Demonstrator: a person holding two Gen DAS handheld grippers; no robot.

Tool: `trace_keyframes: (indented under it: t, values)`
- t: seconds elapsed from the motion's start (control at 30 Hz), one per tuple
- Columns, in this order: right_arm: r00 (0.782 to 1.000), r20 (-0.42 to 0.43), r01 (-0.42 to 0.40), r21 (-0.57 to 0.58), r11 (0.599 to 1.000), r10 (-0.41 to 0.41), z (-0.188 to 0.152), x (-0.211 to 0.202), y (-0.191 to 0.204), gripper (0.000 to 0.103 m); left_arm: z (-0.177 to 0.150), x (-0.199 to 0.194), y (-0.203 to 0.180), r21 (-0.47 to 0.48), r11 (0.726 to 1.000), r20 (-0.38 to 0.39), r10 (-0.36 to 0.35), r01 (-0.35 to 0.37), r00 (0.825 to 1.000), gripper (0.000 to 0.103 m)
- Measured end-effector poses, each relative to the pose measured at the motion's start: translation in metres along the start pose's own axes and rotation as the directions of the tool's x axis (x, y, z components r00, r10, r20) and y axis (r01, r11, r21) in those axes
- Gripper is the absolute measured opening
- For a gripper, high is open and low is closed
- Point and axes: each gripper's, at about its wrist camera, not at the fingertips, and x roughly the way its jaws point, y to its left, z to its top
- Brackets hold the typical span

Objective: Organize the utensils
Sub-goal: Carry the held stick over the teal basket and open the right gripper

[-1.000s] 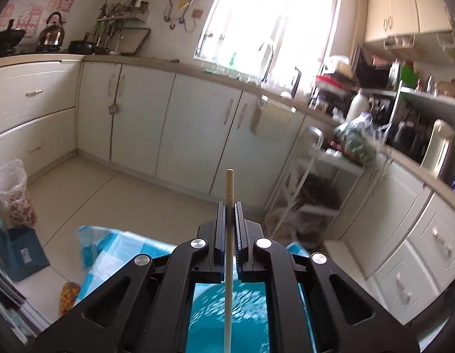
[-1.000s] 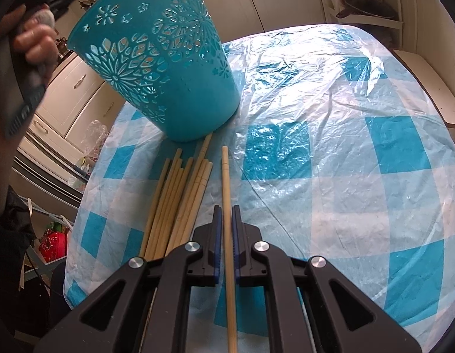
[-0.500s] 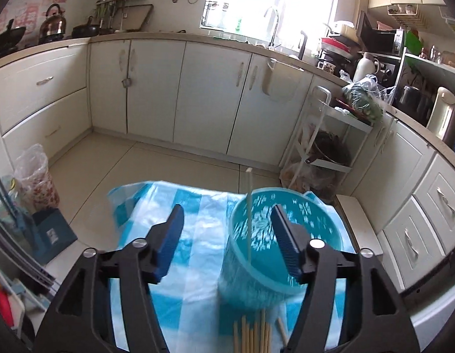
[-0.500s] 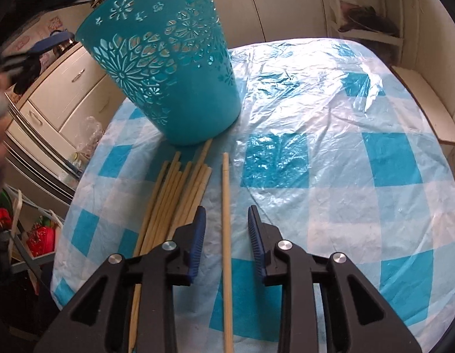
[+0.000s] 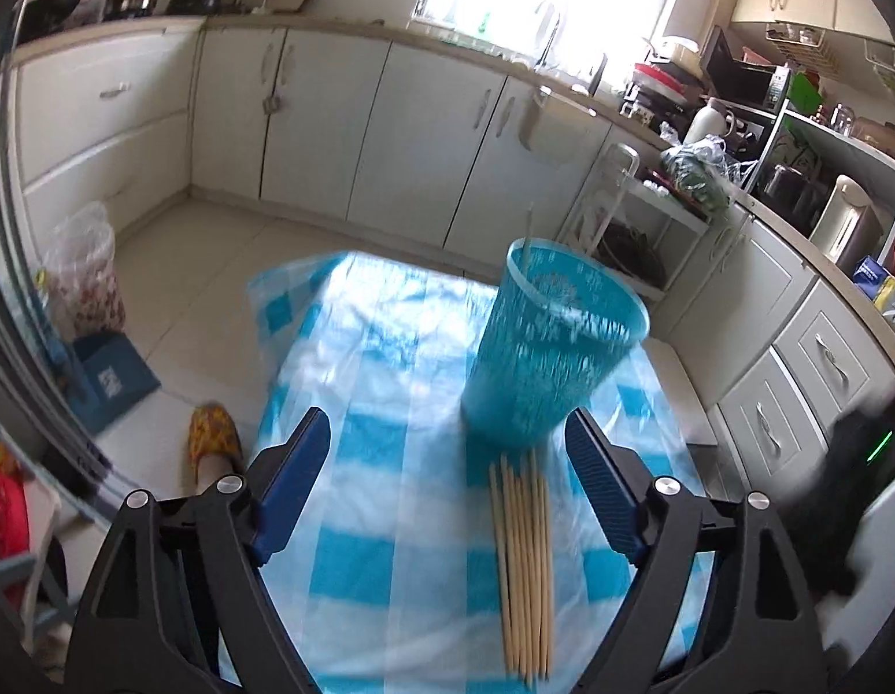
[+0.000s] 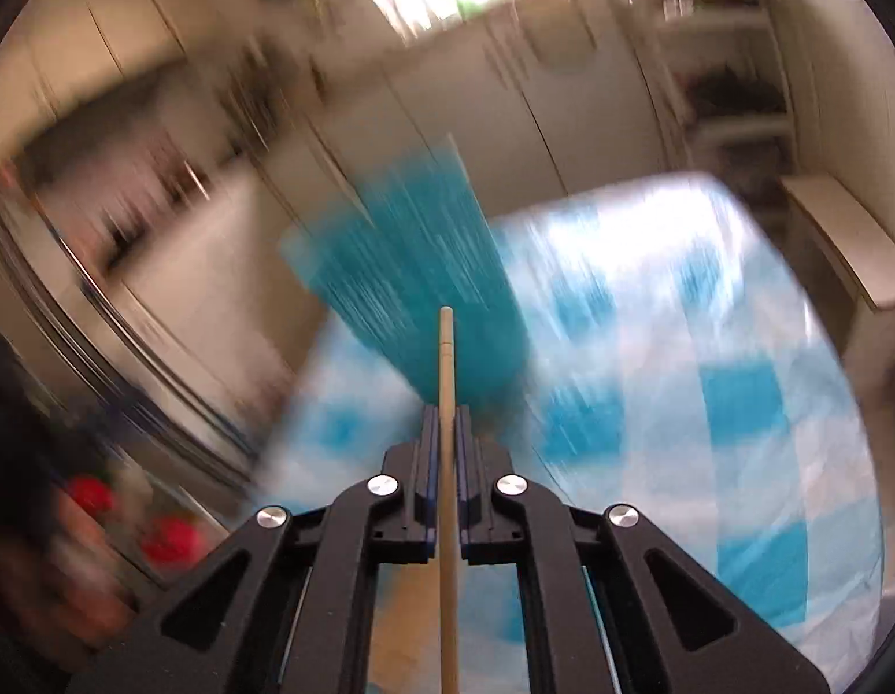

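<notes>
From my left tool point(image 5: 447, 451) I see its jaws standing wide with nothing between them; they have just been opening. Left of the tool the tabletop point(image 5: 389, 520), under its blue-and-white checked plastic cover, ends at a soft edge, and beyond that edge lies bare floor point(image 5: 187, 277) with a slipper point(image 5: 213, 439) close to the tabletop and a blue box point(image 5: 109, 376) further out. Straight ahead of the open jaws the cloth is bare up to the far edge, so there is free room there. Right of centre, just inside the right finger, a bundle of chopsticks point(image 5: 525, 567) lies flat on the tabletop, running from near me towards the teal basket point(image 5: 554, 347). The basket stands upright ahead of the bundle, the sticks' far tips almost at its foot, and one pale chopstick point(image 5: 527, 237) leans up out of its rim. Right of the basket the tabletop ends near white drawers point(image 5: 794, 393).

From my right tool point(image 6: 446, 422) the picture is heavily blurred. Its jaws are pinched narrow on a single chopstick point(image 6: 446, 462), which runs straight forward between the pads and sticks out past them. The basket point(image 6: 413, 277) is ahead and slightly left of that tip; open checked tabletop point(image 6: 707, 376) spreads to the right.
</notes>
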Motion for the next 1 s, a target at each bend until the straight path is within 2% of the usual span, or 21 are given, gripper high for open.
trace_keyframes:
  t: [0.07, 0.13, 0.23, 0.37, 0.47, 0.6, 0.77, 0.9, 1.0]
  values:
    - [0.990, 0.133, -0.049, -0.039, 0.998, 0.054, 0.033, -0.011, 0.024, 0.006, -0.011, 0.000, 0.005, -0.023, 1.000, -0.025, -0.009, 0.008, 1.000, 0.080]
    - [0.971, 0.221, -0.076, -0.060, 0.995, 0.087, 0.058, -0.006, 0.040, 0.006, -0.019, -0.001, 0.007, -0.042, 0.999, -0.036, -0.021, 0.019, 0.999, 0.080]
    - [0.930, 0.352, -0.075, -0.095, 0.993, 0.104, 0.091, 0.016, 0.060, 0.006, -0.024, -0.003, 0.005, -0.060, 0.998, -0.045, -0.038, 0.035, 0.998, 0.080]
    - [0.913, 0.405, -0.021, -0.075, 0.997, 0.049, 0.111, 0.053, 0.060, 0.006, -0.029, -0.006, 0.005, -0.080, 0.995, -0.049, -0.056, 0.052, 0.997, 0.080]
    - [0.928, 0.372, 0.027, -0.041, 0.999, -0.010, 0.109, 0.086, 0.050, 0.006, -0.029, -0.006, 0.007, -0.092, 0.994, -0.048, -0.065, 0.061, 0.997, 0.080]
    - [0.947, 0.318, 0.069, -0.059, 0.996, -0.047, 0.088, 0.101, 0.043, 0.006, -0.028, -0.005, 0.009, -0.097, 0.993, -0.045, -0.070, 0.065, 0.997, 0.080]
    - [0.966, 0.253, 0.085, -0.097, 0.992, -0.058, 0.074, 0.105, 0.038, 0.007, -0.028, -0.002, 0.011, -0.117, 0.991, -0.052, -0.077, 0.070, 0.996, 0.080]
    - [0.971, 0.234, 0.089, -0.137, 0.987, -0.056, 0.067, 0.094, 0.035, 0.007, -0.029, -0.003, 0.010, -0.127, 0.990, -0.051, -0.073, 0.066, 0.996, 0.080]
    - [0.975, 0.207, 0.103, -0.122, 0.987, -0.076, 0.068, 0.092, 0.029, 0.014, -0.031, -0.002, 0.010, -0.141, 0.987, -0.055, -0.080, 0.071, 0.995, 0.080]
